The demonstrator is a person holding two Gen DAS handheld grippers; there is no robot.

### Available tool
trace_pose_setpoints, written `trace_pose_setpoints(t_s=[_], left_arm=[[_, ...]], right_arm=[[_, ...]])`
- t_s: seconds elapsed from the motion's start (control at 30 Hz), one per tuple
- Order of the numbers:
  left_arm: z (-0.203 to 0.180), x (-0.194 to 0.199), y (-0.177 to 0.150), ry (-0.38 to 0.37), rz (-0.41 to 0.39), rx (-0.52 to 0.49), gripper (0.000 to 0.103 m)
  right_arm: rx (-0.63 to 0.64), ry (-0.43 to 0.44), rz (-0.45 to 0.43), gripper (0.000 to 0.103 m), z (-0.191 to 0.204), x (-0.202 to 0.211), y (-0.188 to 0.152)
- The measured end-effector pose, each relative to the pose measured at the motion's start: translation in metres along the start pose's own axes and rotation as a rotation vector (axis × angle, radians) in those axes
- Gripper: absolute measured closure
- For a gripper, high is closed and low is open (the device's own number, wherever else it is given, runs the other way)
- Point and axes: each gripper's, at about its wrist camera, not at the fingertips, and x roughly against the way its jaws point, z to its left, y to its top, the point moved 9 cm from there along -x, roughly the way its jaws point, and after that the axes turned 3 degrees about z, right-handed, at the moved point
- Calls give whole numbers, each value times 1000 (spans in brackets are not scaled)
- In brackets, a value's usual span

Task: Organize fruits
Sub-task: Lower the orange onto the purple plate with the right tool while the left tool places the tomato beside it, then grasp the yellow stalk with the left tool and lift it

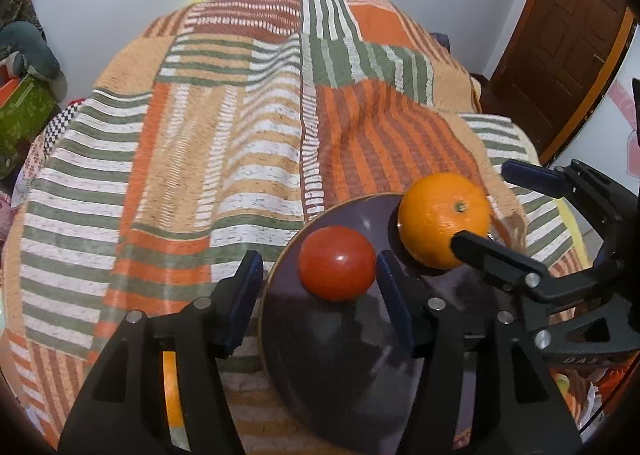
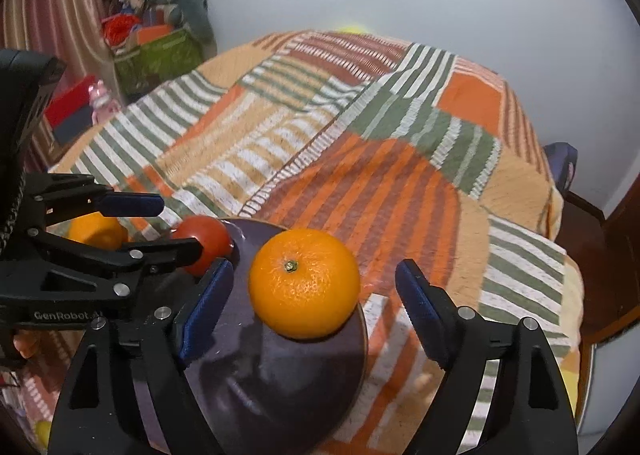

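Observation:
A dark round plate (image 1: 320, 359) (image 2: 280, 371) lies on the striped quilt near its front edge. On the plate rests a red tomato (image 1: 337, 263) (image 2: 208, 237), and my left gripper (image 1: 317, 255) (image 2: 179, 223) stands open around it, with a clear gap at the left pad. To its right on the same plate sits an orange (image 1: 444, 219) (image 2: 304, 283), stem up. My right gripper (image 2: 314, 265) (image 1: 482, 205) is open around the orange, with a gap on each side. Neither fruit is gripped.
A second orange (image 2: 96, 233) (image 1: 172, 391) lies on the quilt (image 1: 224, 159) left of the plate, partly hidden by the left gripper. A green box (image 2: 160, 55) stands beyond the bed's far left. A wooden door (image 1: 568, 35) is at the right.

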Motion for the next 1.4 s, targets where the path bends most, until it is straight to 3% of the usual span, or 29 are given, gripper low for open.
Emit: trace_pose_setpoints(t_s=[0.33, 0.67, 1.0, 1.2, 1.4], left_arm=[[-8, 76, -11, 26, -103, -22, 39], [-27, 128, -52, 23, -132, -57, 32], [-41, 115, -114, 7, -31, -86, 32], [-52, 95, -145, -18, 39, -93, 33], [-61, 81, -164, -37, 83, -96, 42]], right_arm=[[-35, -43, -86, 19, 9, 69, -14], [-70, -40, -97, 15, 30, 115, -65], [-60, -38, -5, 8, 57, 107, -124], [-44, -19, 26, 6, 73, 91, -136], [-46, -43, 46, 8, 73, 81, -144]])
